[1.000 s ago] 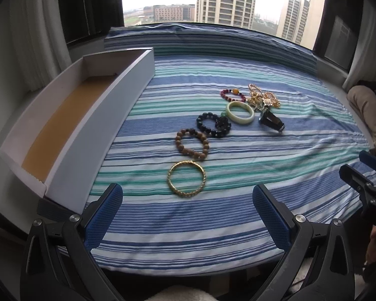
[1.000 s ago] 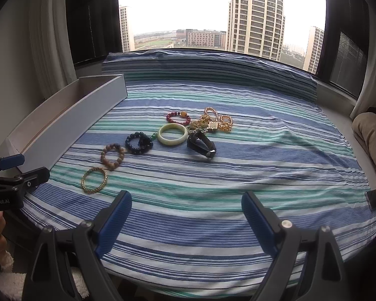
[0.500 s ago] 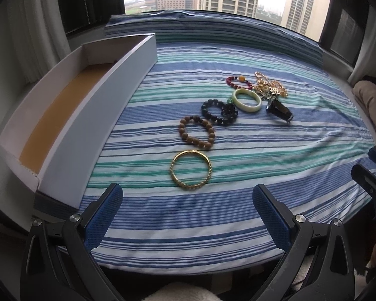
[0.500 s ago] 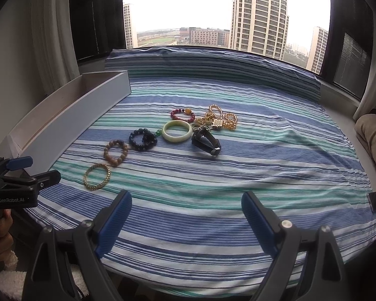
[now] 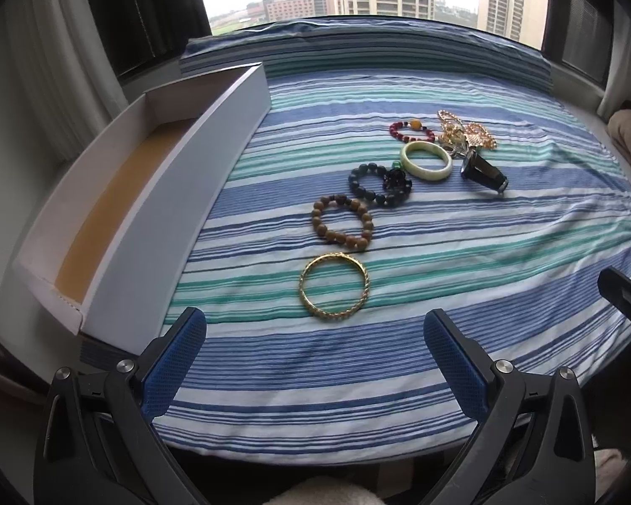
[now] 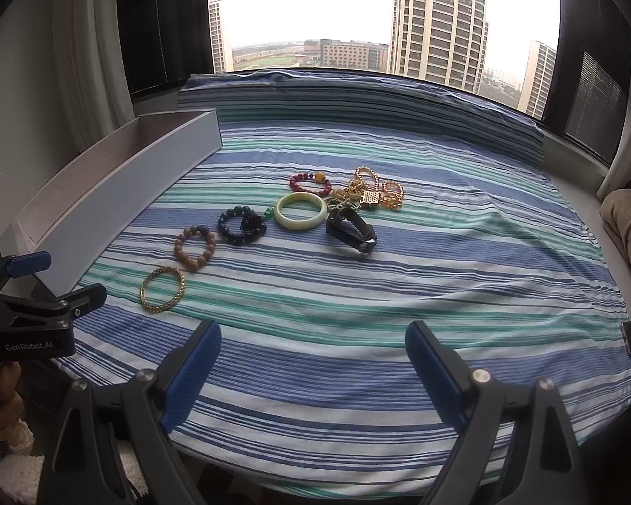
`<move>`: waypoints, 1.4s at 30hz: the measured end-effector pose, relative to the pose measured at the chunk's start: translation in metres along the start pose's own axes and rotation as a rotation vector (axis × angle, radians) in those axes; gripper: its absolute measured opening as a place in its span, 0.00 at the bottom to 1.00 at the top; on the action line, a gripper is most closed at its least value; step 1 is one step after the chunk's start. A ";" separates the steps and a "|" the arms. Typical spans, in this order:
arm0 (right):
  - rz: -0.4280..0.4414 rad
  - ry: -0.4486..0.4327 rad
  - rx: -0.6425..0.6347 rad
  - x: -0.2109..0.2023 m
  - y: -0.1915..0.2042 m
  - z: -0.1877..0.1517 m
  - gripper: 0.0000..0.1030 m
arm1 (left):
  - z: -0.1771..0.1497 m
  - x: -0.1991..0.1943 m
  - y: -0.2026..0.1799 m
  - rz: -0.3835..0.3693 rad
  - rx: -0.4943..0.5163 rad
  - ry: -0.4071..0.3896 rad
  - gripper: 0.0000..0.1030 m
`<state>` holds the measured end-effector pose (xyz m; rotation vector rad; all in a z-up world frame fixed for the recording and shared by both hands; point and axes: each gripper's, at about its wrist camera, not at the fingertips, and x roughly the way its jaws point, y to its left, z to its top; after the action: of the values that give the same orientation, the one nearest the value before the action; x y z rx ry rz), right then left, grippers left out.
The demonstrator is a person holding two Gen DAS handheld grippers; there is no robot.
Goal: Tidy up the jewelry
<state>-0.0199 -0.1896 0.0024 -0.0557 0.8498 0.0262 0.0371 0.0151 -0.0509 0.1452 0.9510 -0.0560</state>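
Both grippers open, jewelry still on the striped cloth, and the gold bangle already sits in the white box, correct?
Not quite: the gold bangle is not in the white box. It lies on the striped cloth, nearest the open left gripper, as the left wrist view shows. The right gripper is open too.

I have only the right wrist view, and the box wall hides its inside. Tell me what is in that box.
Observer: No jewelry. The left wrist view looks into the white box and shows only its bare tan floor.
Operator: Now give me the left gripper's line-up.
Observer: The left gripper is open. In its own view the gold bangle lies centred just ahead of the fingertips, flat on the striped cloth and untouched.
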 end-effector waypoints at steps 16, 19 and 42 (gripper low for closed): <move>0.001 0.039 0.013 0.012 -0.005 -0.004 0.89 | 0.000 0.075 0.031 -0.227 -0.047 0.136 1.00; 0.007 0.047 0.021 0.015 -0.006 -0.004 0.89 | 0.002 0.099 0.008 -0.220 0.021 0.159 0.99; 0.219 0.123 -0.032 0.081 0.013 0.024 0.89 | -0.004 0.087 0.035 -0.159 -0.050 0.095 0.66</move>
<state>0.0511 -0.1746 -0.0427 0.0062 0.9759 0.2443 0.0882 0.0512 -0.1202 0.0258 1.0562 -0.1735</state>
